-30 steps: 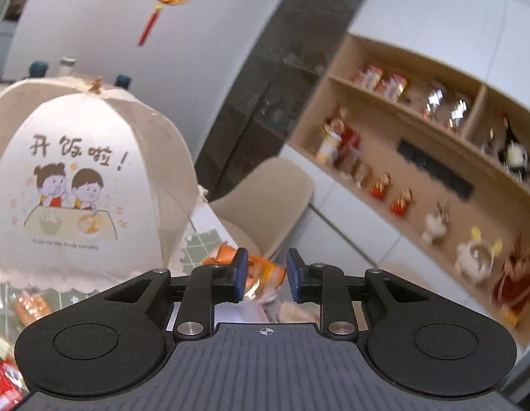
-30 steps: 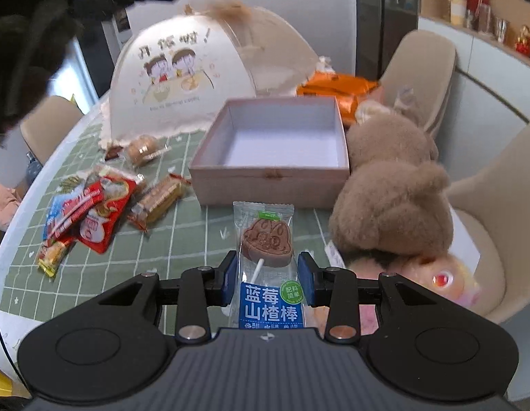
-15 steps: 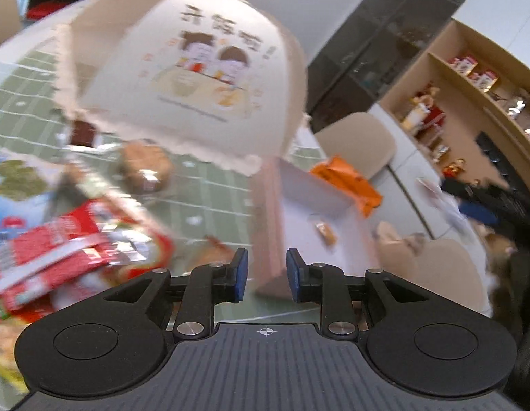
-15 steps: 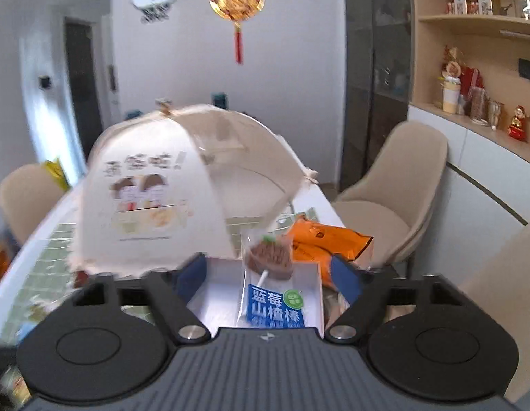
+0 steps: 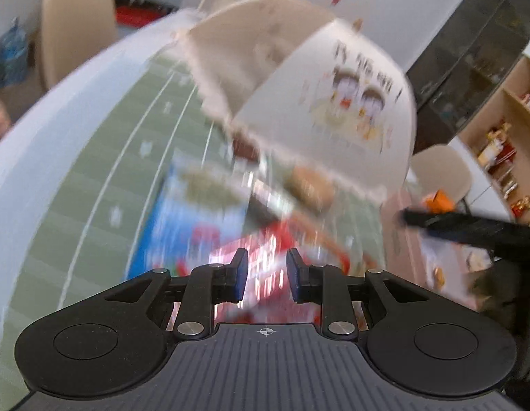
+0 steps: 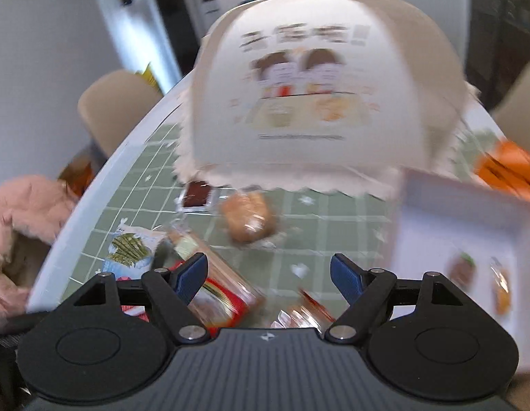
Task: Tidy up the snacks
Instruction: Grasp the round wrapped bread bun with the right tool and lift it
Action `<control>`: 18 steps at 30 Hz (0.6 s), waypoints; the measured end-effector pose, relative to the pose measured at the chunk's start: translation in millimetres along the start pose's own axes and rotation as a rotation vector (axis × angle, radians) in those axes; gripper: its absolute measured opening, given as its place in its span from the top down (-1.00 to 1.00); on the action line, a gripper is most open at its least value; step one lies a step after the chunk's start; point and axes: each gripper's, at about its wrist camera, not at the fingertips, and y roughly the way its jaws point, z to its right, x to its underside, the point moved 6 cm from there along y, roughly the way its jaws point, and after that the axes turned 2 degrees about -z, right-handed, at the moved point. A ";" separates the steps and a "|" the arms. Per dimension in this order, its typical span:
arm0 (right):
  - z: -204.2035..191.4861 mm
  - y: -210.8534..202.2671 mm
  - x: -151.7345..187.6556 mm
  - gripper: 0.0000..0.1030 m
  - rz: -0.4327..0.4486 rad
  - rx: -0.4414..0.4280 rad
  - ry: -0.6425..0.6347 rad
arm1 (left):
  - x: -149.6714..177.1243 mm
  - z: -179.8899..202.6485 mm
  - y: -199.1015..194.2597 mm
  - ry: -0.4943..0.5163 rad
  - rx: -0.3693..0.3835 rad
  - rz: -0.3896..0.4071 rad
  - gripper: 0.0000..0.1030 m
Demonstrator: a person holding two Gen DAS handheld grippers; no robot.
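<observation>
Snacks lie scattered on the green checked counter (image 6: 299, 212), in the lower middle of both views, in front of a domed mesh food cover (image 6: 319, 102) printed with two cartoon children. In the right wrist view a round bun in clear wrap (image 6: 247, 221) is seen just below the cover's scalloped hem, a small dark packet (image 6: 196, 193) to its left, a blue-and-white packet with a green picture (image 6: 129, 251) at lower left, and a red packet (image 6: 220, 299) just behind the left finger of the right gripper (image 6: 269, 275). A pale open box (image 6: 453, 212) occupies the right of the frame; two small wrapped snacks (image 6: 480, 274) are already lodged inside it. The right gripper is spread wide and holds nothing. In the left wrist view, heavily blurred, the left gripper (image 5: 263, 274) is shown with its pads drawn near together but a gap remaining; nothing is seen between them, and red-and-white packets (image 5: 265, 257) lie beyond. The other tool enters as a dark bar (image 5: 470, 227) at the right edge.

The step in hand is judged to be the reach for a further loose snack, part of the sorting being done. The next move calls for one packet to be singled out, the fingers to be lowered astride it, closed, and the packet carried to the box.
</observation>
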 end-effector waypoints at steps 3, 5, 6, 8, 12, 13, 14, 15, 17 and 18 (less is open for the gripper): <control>-31.9 42.6 -18.2 -0.55 0.024 0.044 -0.119 | -32.3 -7.1 12.7 0.016 -0.007 0.029 0.46; -43.8 75.3 -26.2 -0.55 0.026 0.098 -0.159 | -48.7 -12.1 27.0 0.014 -0.002 0.015 0.46; -45.3 92.7 -29.1 -0.55 0.011 0.118 -0.171 | -55.8 -12.8 36.2 0.028 0.001 -0.006 0.46; -39.1 125.7 -30.6 -0.55 -0.042 0.163 -0.153 | -67.9 -11.5 50.7 0.074 -0.023 -0.023 0.46; -12.9 141.8 -22.5 0.00 -0.134 0.157 -0.008 | -97.2 -9.5 91.1 0.085 -0.019 -0.049 0.46; -12.0 131.6 -19.6 0.05 -0.127 0.146 -0.003 | -104.0 -8.7 107.0 0.083 -0.020 -0.073 0.46; -12.5 116.9 -14.3 0.05 -0.124 0.124 0.005 | -108.9 -8.6 121.7 0.085 -0.033 -0.095 0.46; -13.1 102.2 -8.8 0.05 -0.119 0.102 0.017 | -113.0 -8.5 136.6 0.090 -0.056 -0.115 0.46; -16.4 66.2 5.9 0.05 -0.104 0.053 0.031 | -120.6 -8.3 163.2 0.100 -0.106 -0.133 0.46; -17.1 50.6 13.6 0.05 -0.095 0.045 0.029 | -124.0 -8.2 173.5 0.106 -0.119 -0.133 0.46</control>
